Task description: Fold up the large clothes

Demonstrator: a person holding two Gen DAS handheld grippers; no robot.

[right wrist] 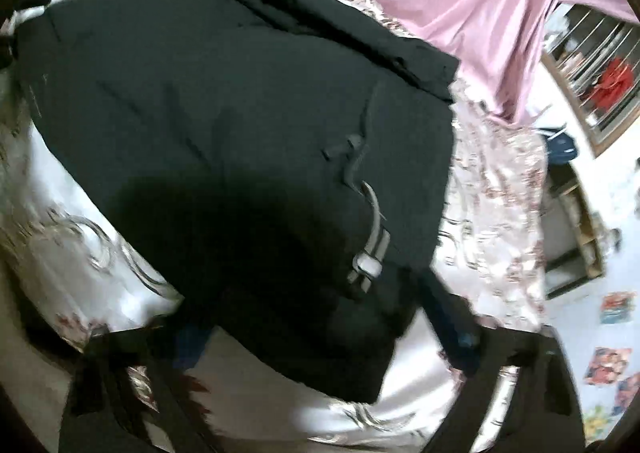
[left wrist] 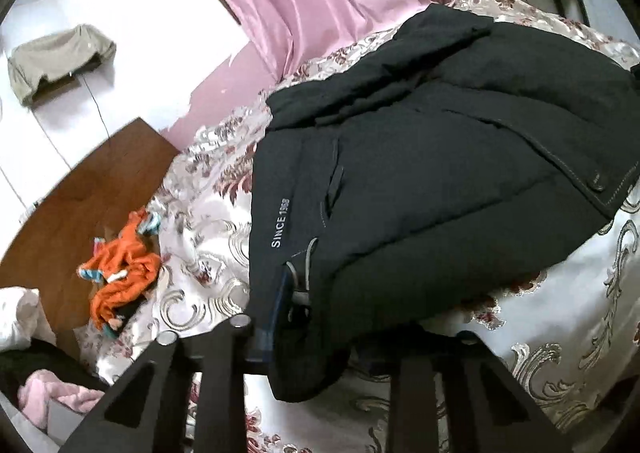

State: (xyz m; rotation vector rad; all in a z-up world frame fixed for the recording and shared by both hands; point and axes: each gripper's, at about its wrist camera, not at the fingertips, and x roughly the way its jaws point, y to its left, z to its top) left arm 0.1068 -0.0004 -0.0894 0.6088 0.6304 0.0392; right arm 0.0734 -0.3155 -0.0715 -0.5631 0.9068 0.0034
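Two grippers met the black padded jacket (left wrist: 420,157) on the floral satin bedspread (left wrist: 208,189): left gripper (left wrist: 298,317) pinched its six-o'clock hem; right gripper (right wrist: 320,317) straddled the hem, half-open, contact unclear.

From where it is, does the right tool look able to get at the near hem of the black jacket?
Probably yes. The right tool already straddles the hem of the black jacket, one finger on each side, and only the flowered bedspread lies under it. The picture is blurred, so a firm grip cannot be confirmed.
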